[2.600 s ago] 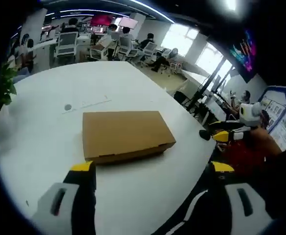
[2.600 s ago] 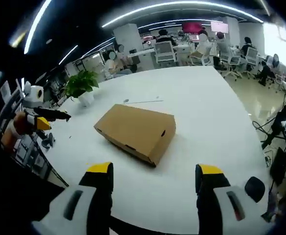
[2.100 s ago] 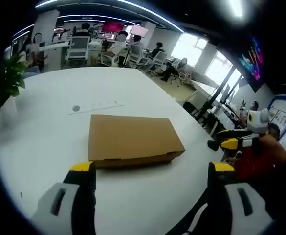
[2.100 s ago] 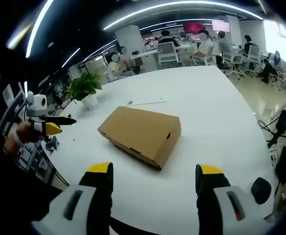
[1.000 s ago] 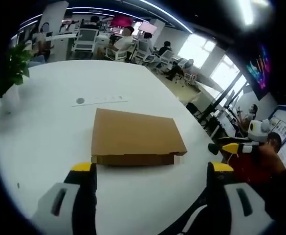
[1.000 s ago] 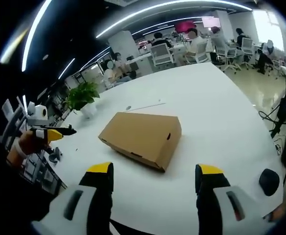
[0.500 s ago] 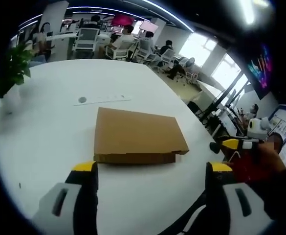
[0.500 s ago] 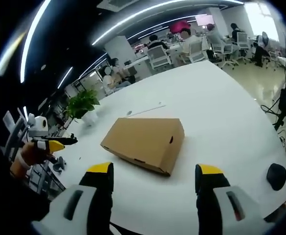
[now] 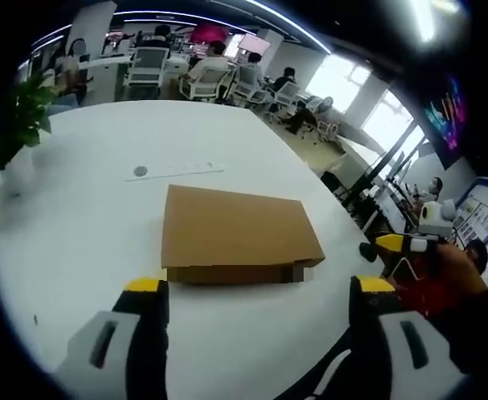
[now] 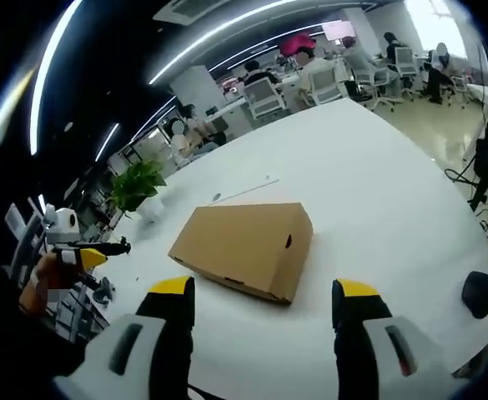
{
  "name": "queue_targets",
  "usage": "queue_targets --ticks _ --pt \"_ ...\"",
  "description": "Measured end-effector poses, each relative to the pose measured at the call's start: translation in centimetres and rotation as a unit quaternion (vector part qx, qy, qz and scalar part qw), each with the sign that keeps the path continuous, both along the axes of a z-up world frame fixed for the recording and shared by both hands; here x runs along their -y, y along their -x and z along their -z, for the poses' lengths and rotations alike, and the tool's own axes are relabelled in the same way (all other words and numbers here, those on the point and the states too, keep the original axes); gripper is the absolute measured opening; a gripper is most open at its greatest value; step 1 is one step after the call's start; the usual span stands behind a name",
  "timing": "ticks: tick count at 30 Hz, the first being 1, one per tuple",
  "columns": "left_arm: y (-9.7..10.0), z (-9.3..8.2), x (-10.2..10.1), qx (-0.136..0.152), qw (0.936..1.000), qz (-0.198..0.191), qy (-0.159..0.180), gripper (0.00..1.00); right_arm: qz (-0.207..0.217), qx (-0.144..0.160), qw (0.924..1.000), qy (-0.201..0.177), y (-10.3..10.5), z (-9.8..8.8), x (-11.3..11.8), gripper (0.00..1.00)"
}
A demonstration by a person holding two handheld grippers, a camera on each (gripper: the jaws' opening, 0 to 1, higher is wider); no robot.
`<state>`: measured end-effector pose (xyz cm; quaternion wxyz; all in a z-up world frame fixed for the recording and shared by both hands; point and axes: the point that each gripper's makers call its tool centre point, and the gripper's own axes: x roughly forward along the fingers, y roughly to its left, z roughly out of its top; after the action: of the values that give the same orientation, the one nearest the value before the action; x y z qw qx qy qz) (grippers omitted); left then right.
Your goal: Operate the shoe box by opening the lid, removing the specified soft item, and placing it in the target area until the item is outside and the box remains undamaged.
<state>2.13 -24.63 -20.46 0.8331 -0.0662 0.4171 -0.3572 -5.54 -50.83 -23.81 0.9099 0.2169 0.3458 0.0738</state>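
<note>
Cardboard, plain brown and rectangular, forms the closed shoe box [image 9: 237,231] lying flat on the round white table [image 9: 77,217], its lid down. The left gripper [image 9: 259,292] hangs above the table just short of the box's near edge, yellow-tipped jaws spread wide and empty. The right gripper [image 10: 260,293] hovers near the box's corner, jaws likewise parted around nothing. A green potted plant [image 10: 141,185] stands on the table beyond the box.
</note>
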Motion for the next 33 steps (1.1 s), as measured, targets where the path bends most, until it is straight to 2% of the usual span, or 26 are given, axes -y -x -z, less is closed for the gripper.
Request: queue_targets --ticks 19,29,33 --pt "-0.4 -0.4 0.0 0.007 1.0 -0.006 0.002 0.91 -0.017 -0.018 0.9996 -0.012 -2.8 2.5 -0.5 0.67" --pt "-0.1 -0.2 -1.0 0.01 0.9999 -0.005 -0.01 0.9 -0.015 -0.032 0.9988 -0.036 -4.5 4.1 -0.7 0.67" --pt "-0.3 -0.5 -0.9 0.014 0.9998 -0.009 -0.008 0.91 -0.013 -0.037 0.9983 -0.044 -4.4 4.3 -0.7 0.66"
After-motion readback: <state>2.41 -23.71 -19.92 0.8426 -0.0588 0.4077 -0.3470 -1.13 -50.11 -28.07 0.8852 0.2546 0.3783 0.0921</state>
